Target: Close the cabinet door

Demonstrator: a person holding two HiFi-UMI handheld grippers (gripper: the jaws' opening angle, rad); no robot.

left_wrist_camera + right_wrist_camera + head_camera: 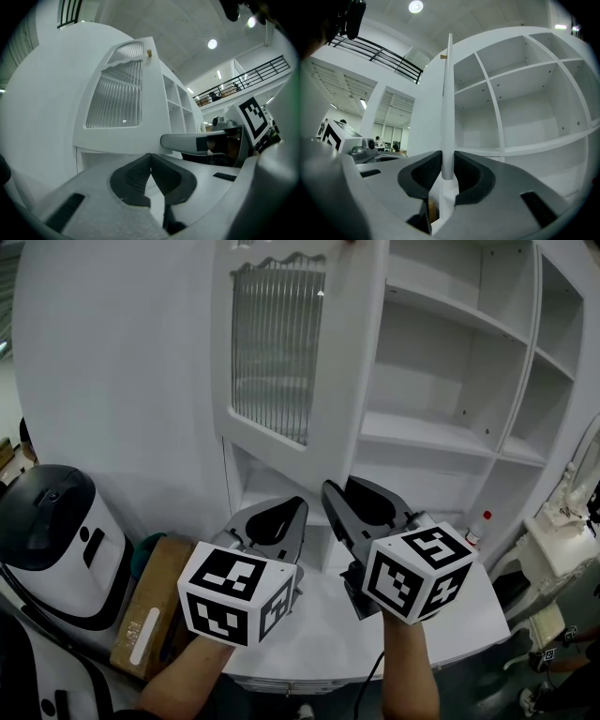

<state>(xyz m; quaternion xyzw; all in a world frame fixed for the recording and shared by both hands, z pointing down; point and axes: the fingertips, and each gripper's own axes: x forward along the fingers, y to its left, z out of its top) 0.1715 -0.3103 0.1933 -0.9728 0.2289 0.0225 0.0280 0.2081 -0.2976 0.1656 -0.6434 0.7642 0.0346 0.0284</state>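
Note:
The white cabinet (441, 352) has open shelves. Its door (272, 352), with a ribbed glass pane, stands swung out to the left. In the right gripper view the door (448, 93) shows edge-on, and its lower end lines up in the gap of my right gripper (447, 164). The jaws are parted. In the head view my right gripper (349, 491) sits just below and in front of the door's lower corner. My left gripper (281, 514) is beside it, facing the door's front (117, 98). My left gripper's (150, 157) pads meet with nothing between them.
A white counter (328, 634) lies below both grippers. On the floor at left stand a black and white appliance (52, 540) and a cardboard box (150, 606). A small red-capped bottle (483, 521) stands at the counter's right end. A small knob (149, 53) sits high on the door.

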